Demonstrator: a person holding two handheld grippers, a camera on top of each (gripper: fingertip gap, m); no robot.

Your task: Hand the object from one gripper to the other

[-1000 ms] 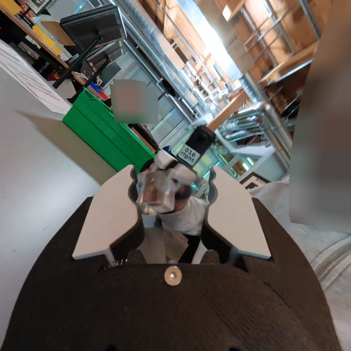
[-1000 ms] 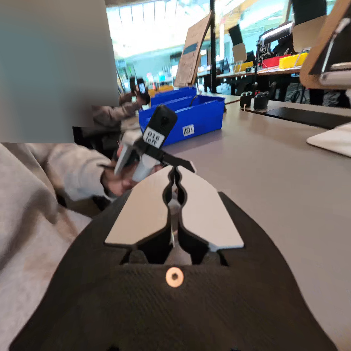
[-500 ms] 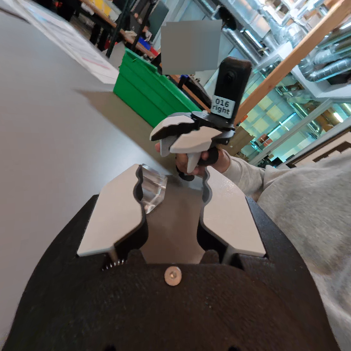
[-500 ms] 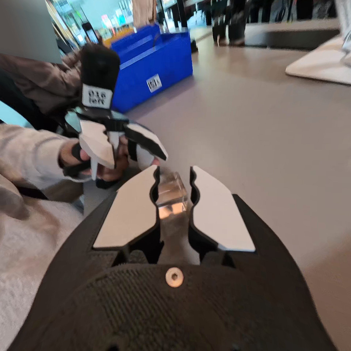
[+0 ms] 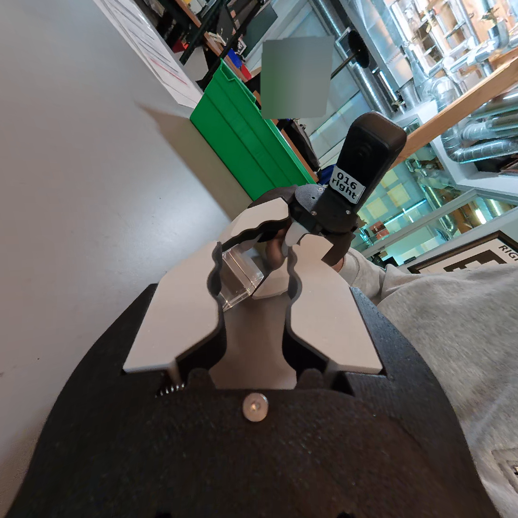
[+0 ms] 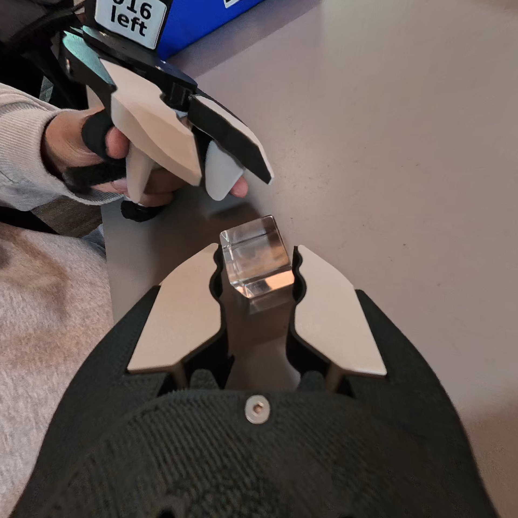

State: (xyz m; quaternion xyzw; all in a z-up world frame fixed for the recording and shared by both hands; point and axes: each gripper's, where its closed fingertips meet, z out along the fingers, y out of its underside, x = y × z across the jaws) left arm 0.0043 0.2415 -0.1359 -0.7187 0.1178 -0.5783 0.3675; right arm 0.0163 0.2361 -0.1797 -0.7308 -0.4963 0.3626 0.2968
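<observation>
A: Location of the clear cube point(image 6: 256, 266)?

B: Between the fingertips of the right gripper point(image 6: 256, 249). Its jaws are closed to the cube's width and grip two opposite faces. Whether the cube also rests on the desk point(image 6: 392, 140) cannot be told.

A: Status of the left gripper point(image 5: 253, 252)?

B: Jaws spread wide, nothing held.

A: Differences between views?

B: In the left wrist view the cube appears to lie against the left gripper's left finger. The right wrist view shows a clear gap: the left gripper hangs apart from the cube, beyond it, with the tips angled down toward it. Only this view shows the hand point(image 6: 73, 145) and grey sleeve on its handle.

A: Surroundings?

B: A green bin point(image 5: 246, 145) stands on the desk behind the right gripper, with white sheets point(image 5: 157, 53) beyond it. A blue bin point(image 6: 201, 25) stands behind the left gripper. Each gripper partly blocks the bin behind it.
</observation>
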